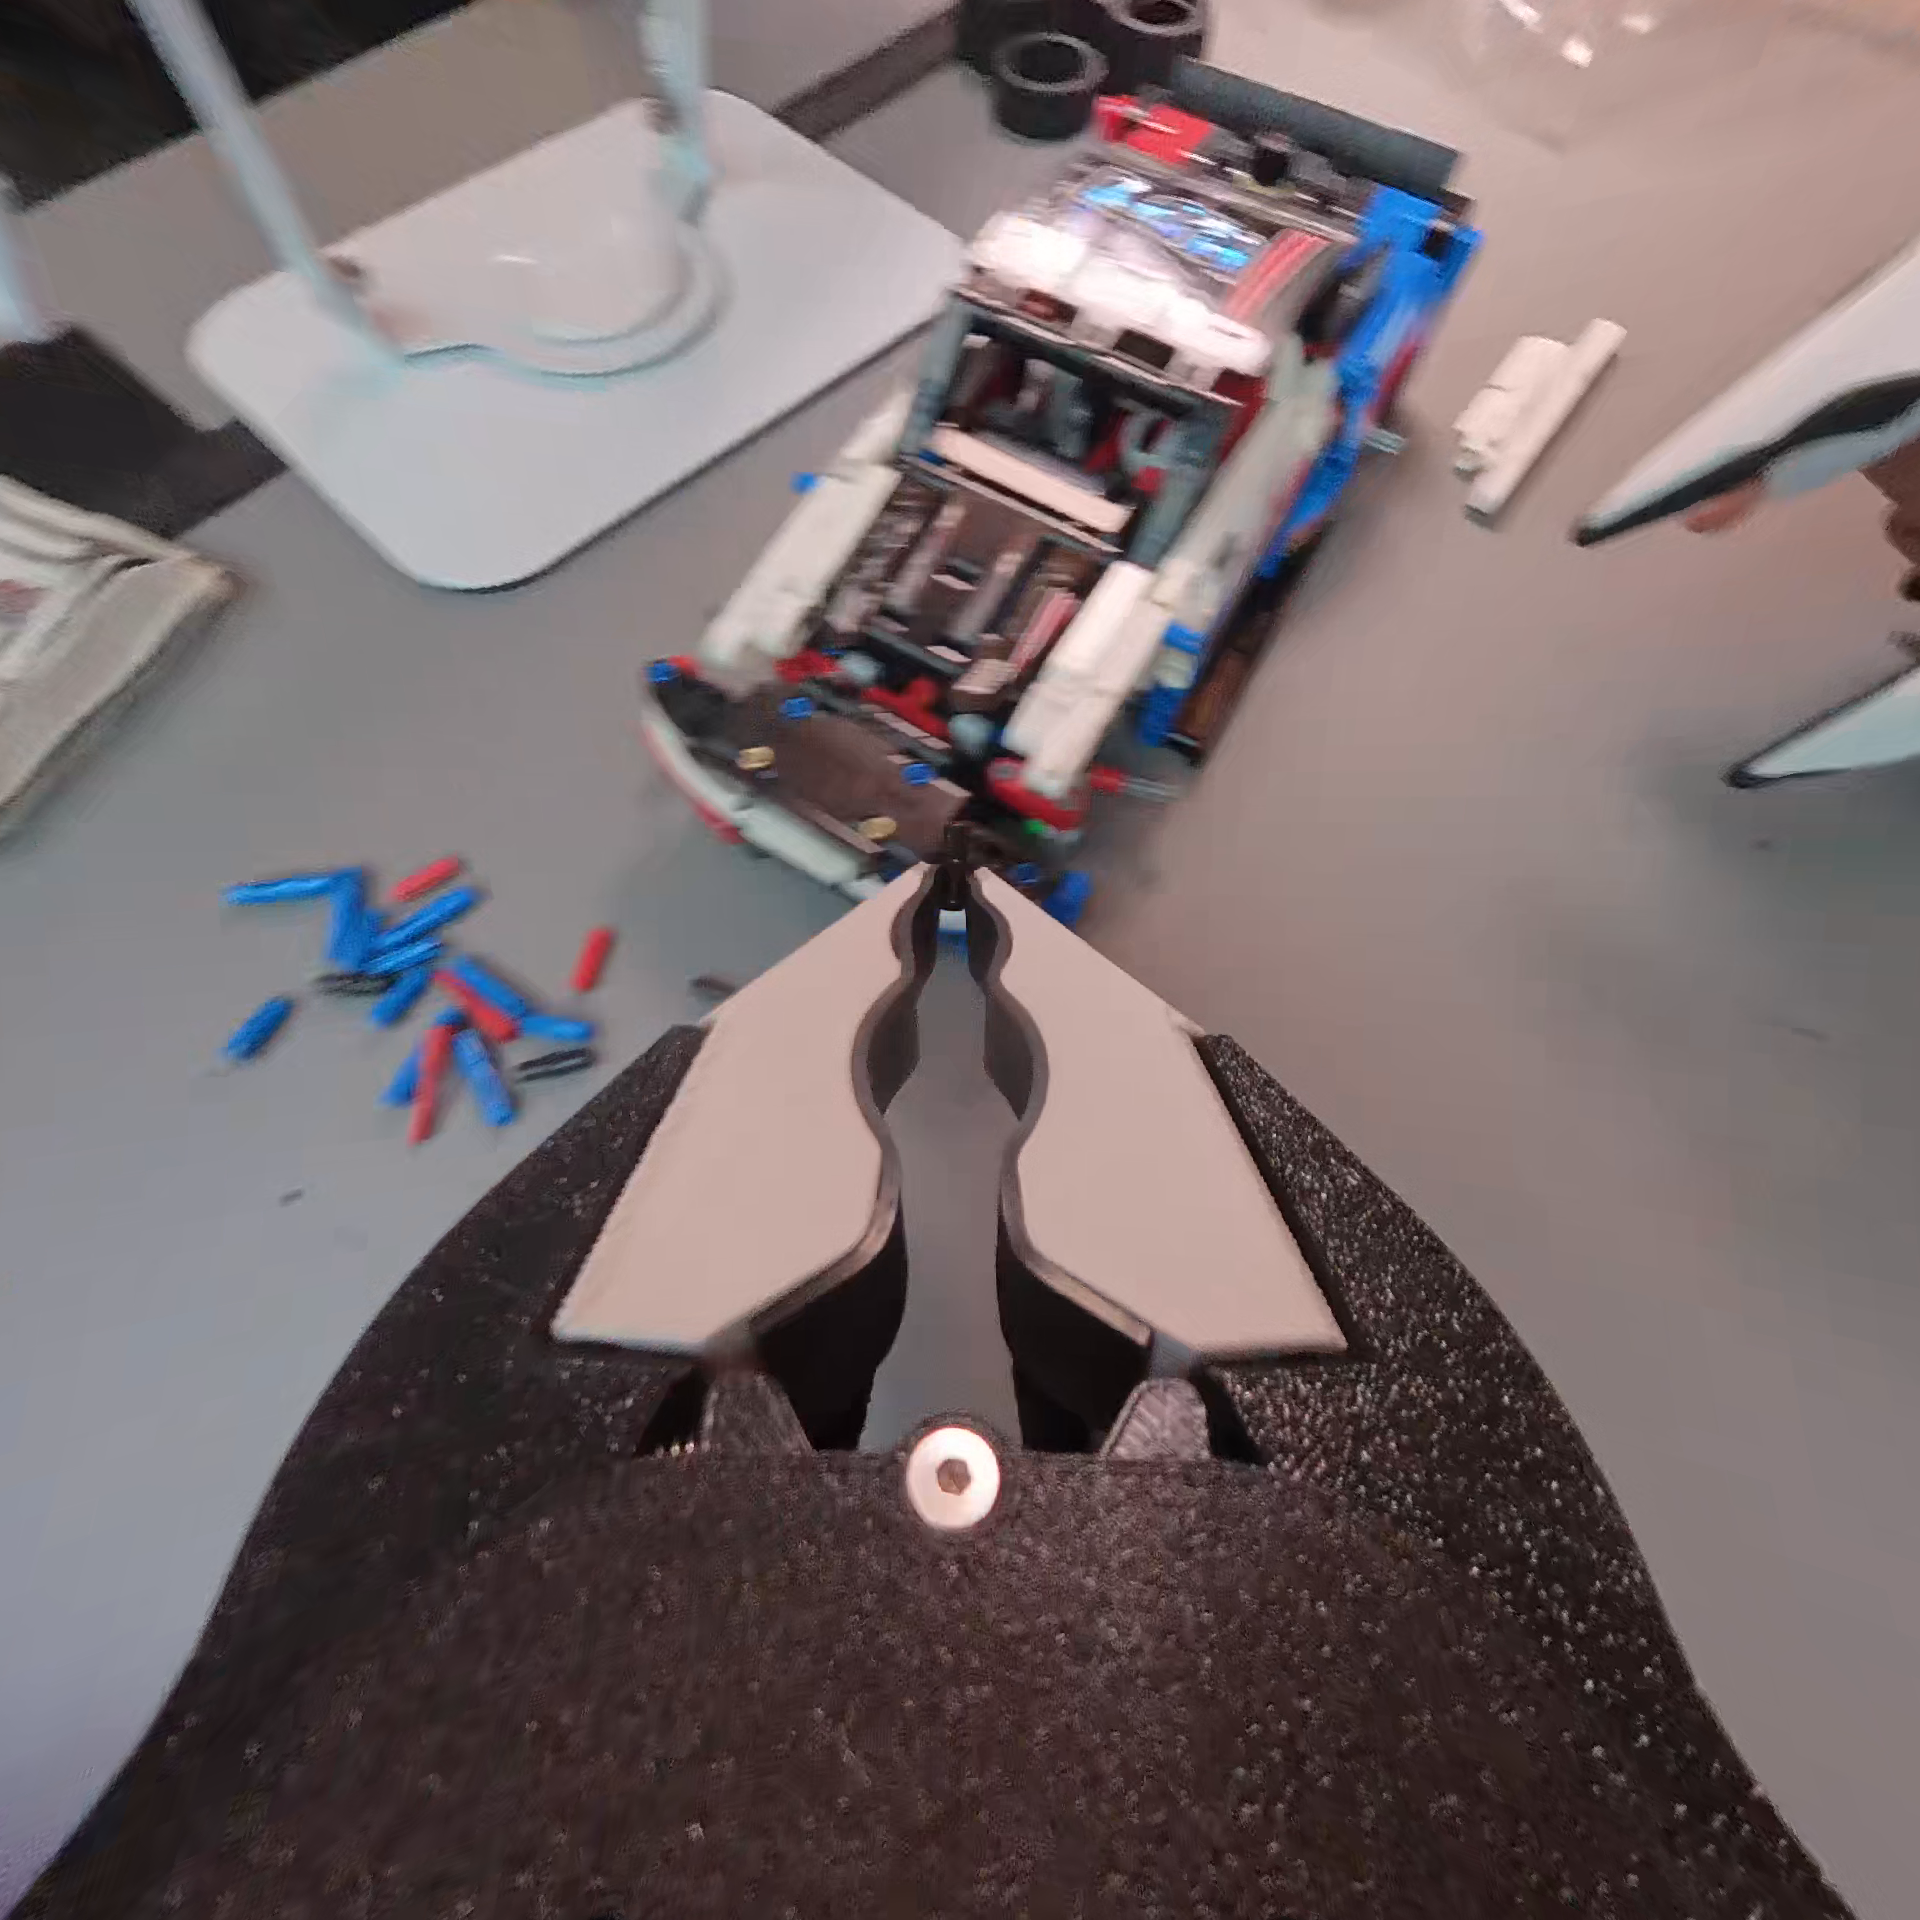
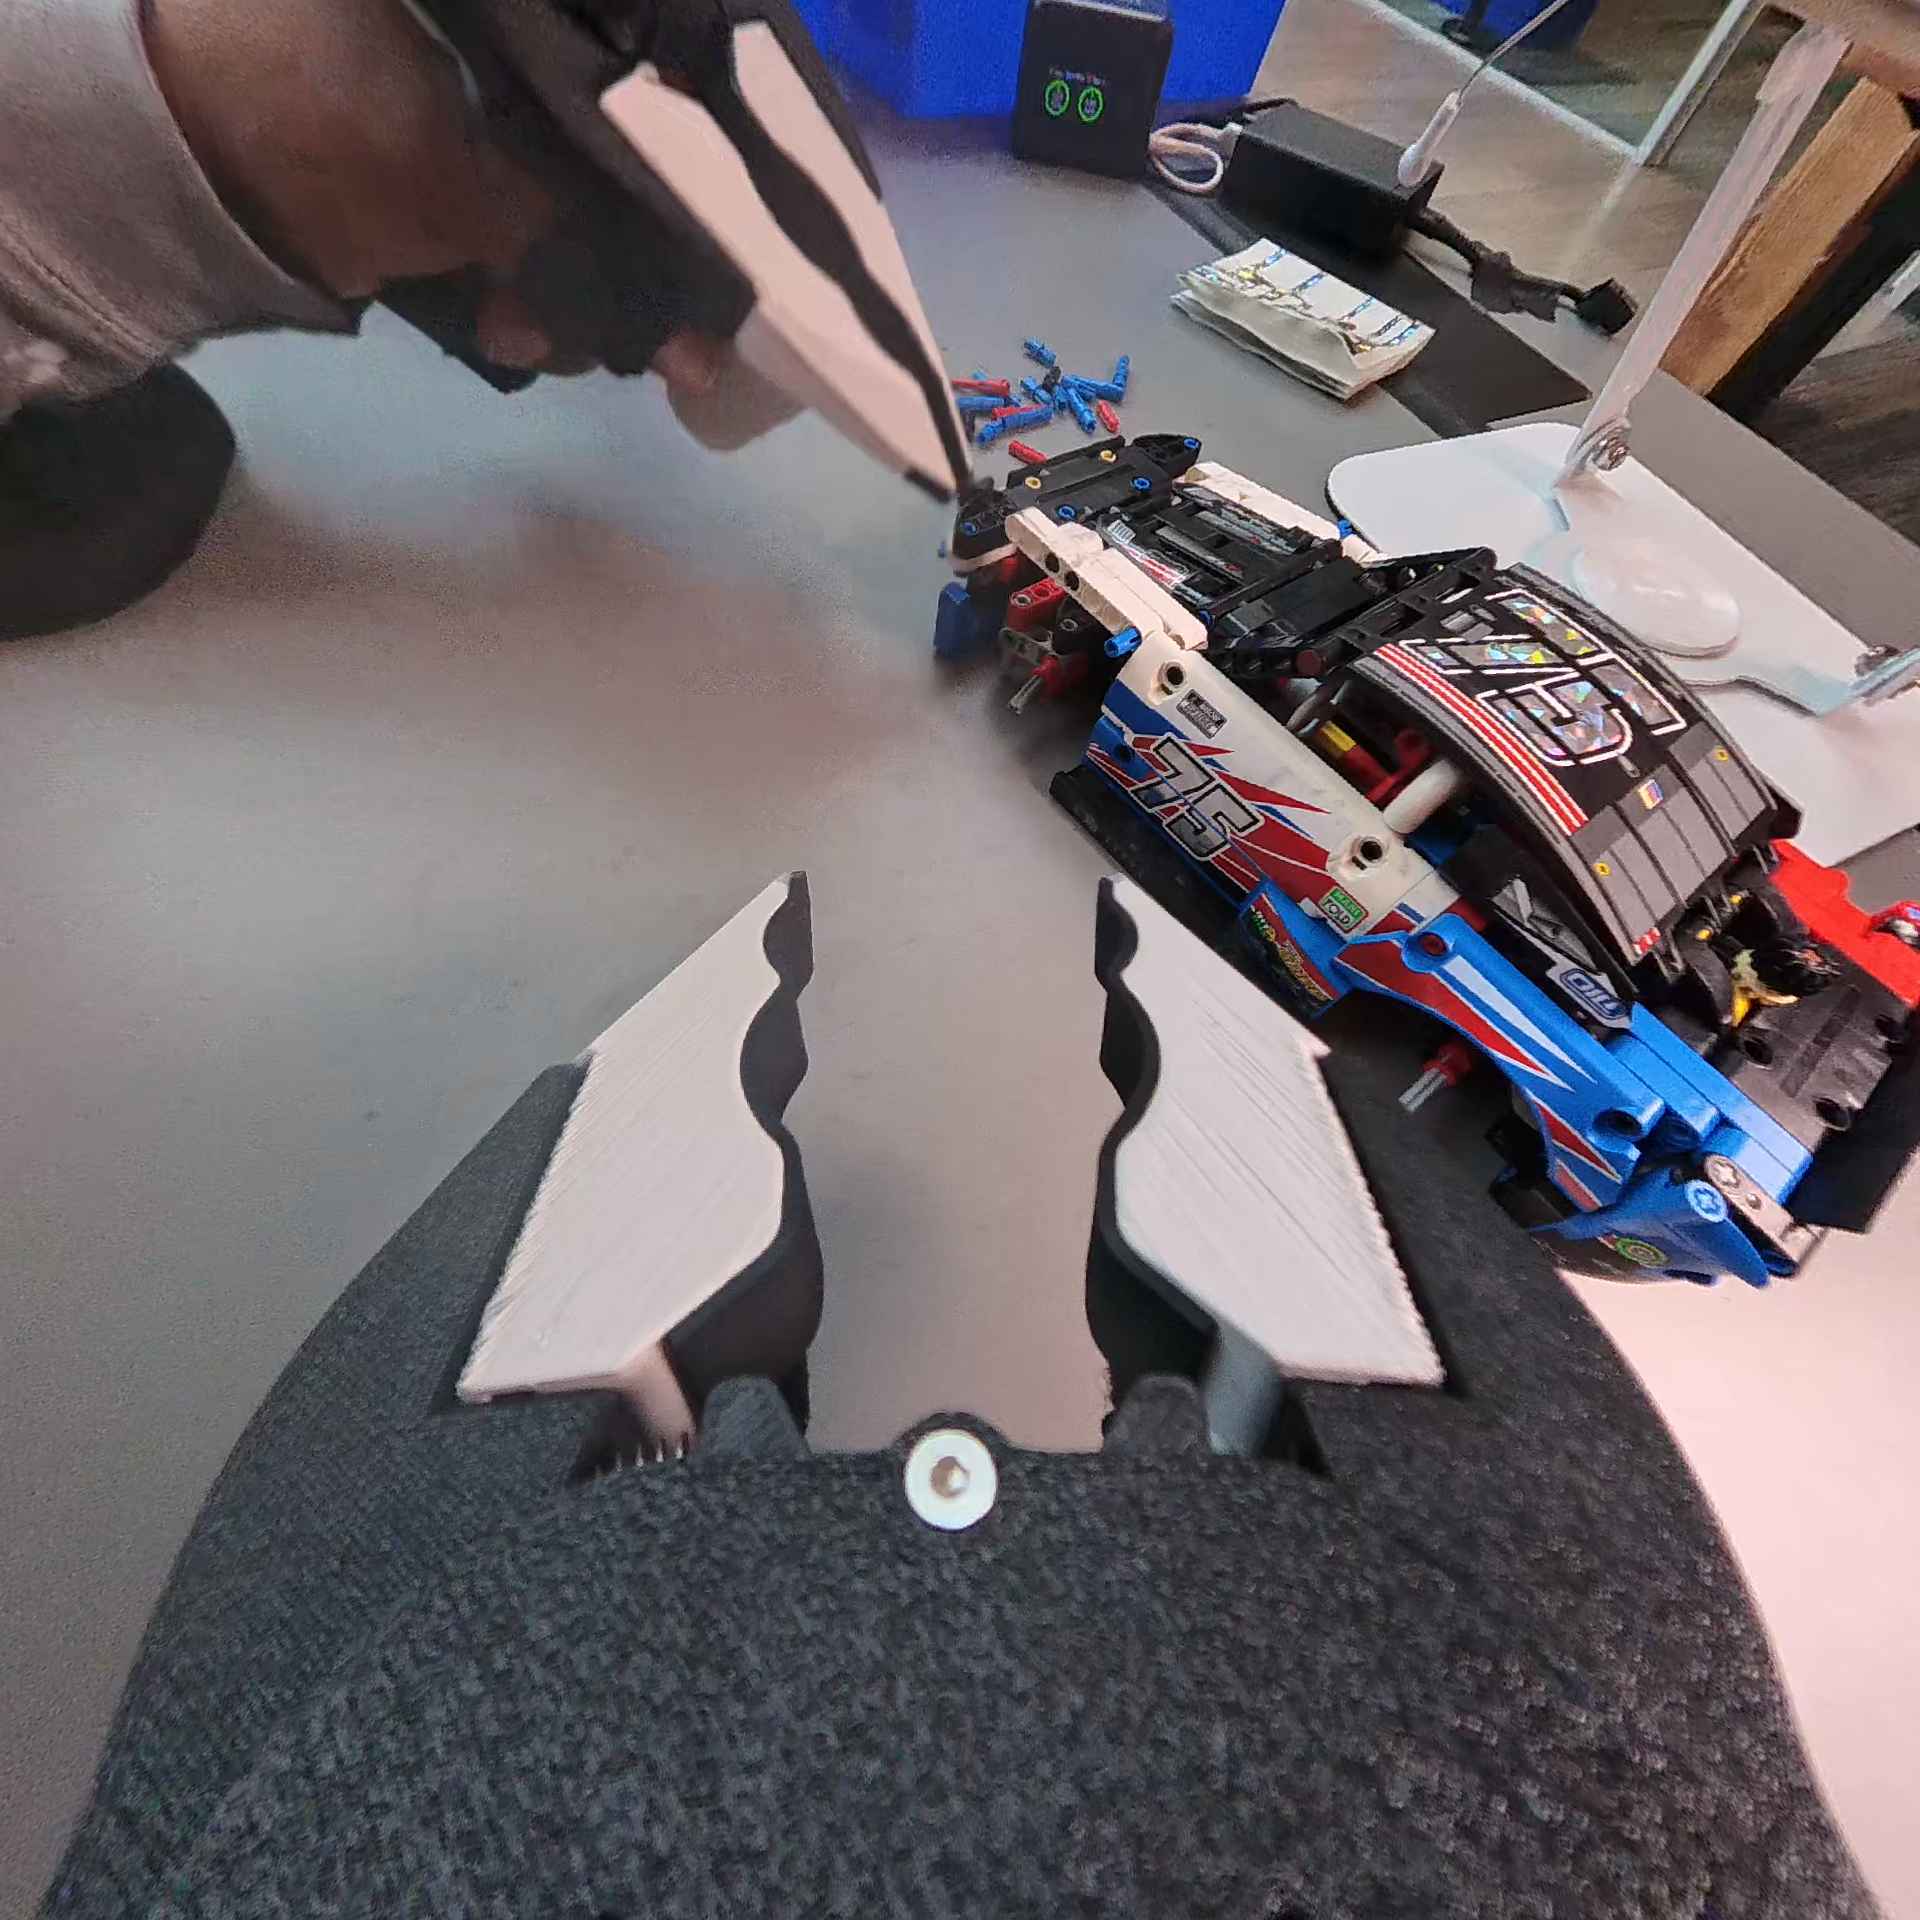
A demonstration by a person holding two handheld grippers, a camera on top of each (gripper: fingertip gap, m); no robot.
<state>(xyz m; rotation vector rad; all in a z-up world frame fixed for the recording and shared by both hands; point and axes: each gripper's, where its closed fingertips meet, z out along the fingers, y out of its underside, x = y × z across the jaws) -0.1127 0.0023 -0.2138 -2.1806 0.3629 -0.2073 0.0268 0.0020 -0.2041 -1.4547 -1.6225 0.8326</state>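
A brick-built race car (image 1: 1049, 488) in white, blue, red and black sits without wheels on the grey table; it also shows in the right wrist view (image 2: 1403, 790). My left gripper (image 1: 951, 883) is shut on a small black pin (image 1: 953, 850) right at the car's front corner. In the right wrist view the left gripper (image 2: 951, 483) touches that front end, held by a hand (image 2: 343, 156). My right gripper (image 2: 951, 914) is open and empty above bare table, beside the car's decorated side.
A pile of blue and red pins (image 1: 416, 987) lies left of the car, and shows in the right wrist view (image 2: 1049, 395). A white stand base (image 1: 561, 343), black tyres (image 1: 1049, 83), a white brick piece (image 1: 1538, 416), a folded booklet (image 2: 1299, 312) and a black power brick (image 2: 1330, 177) surround it.
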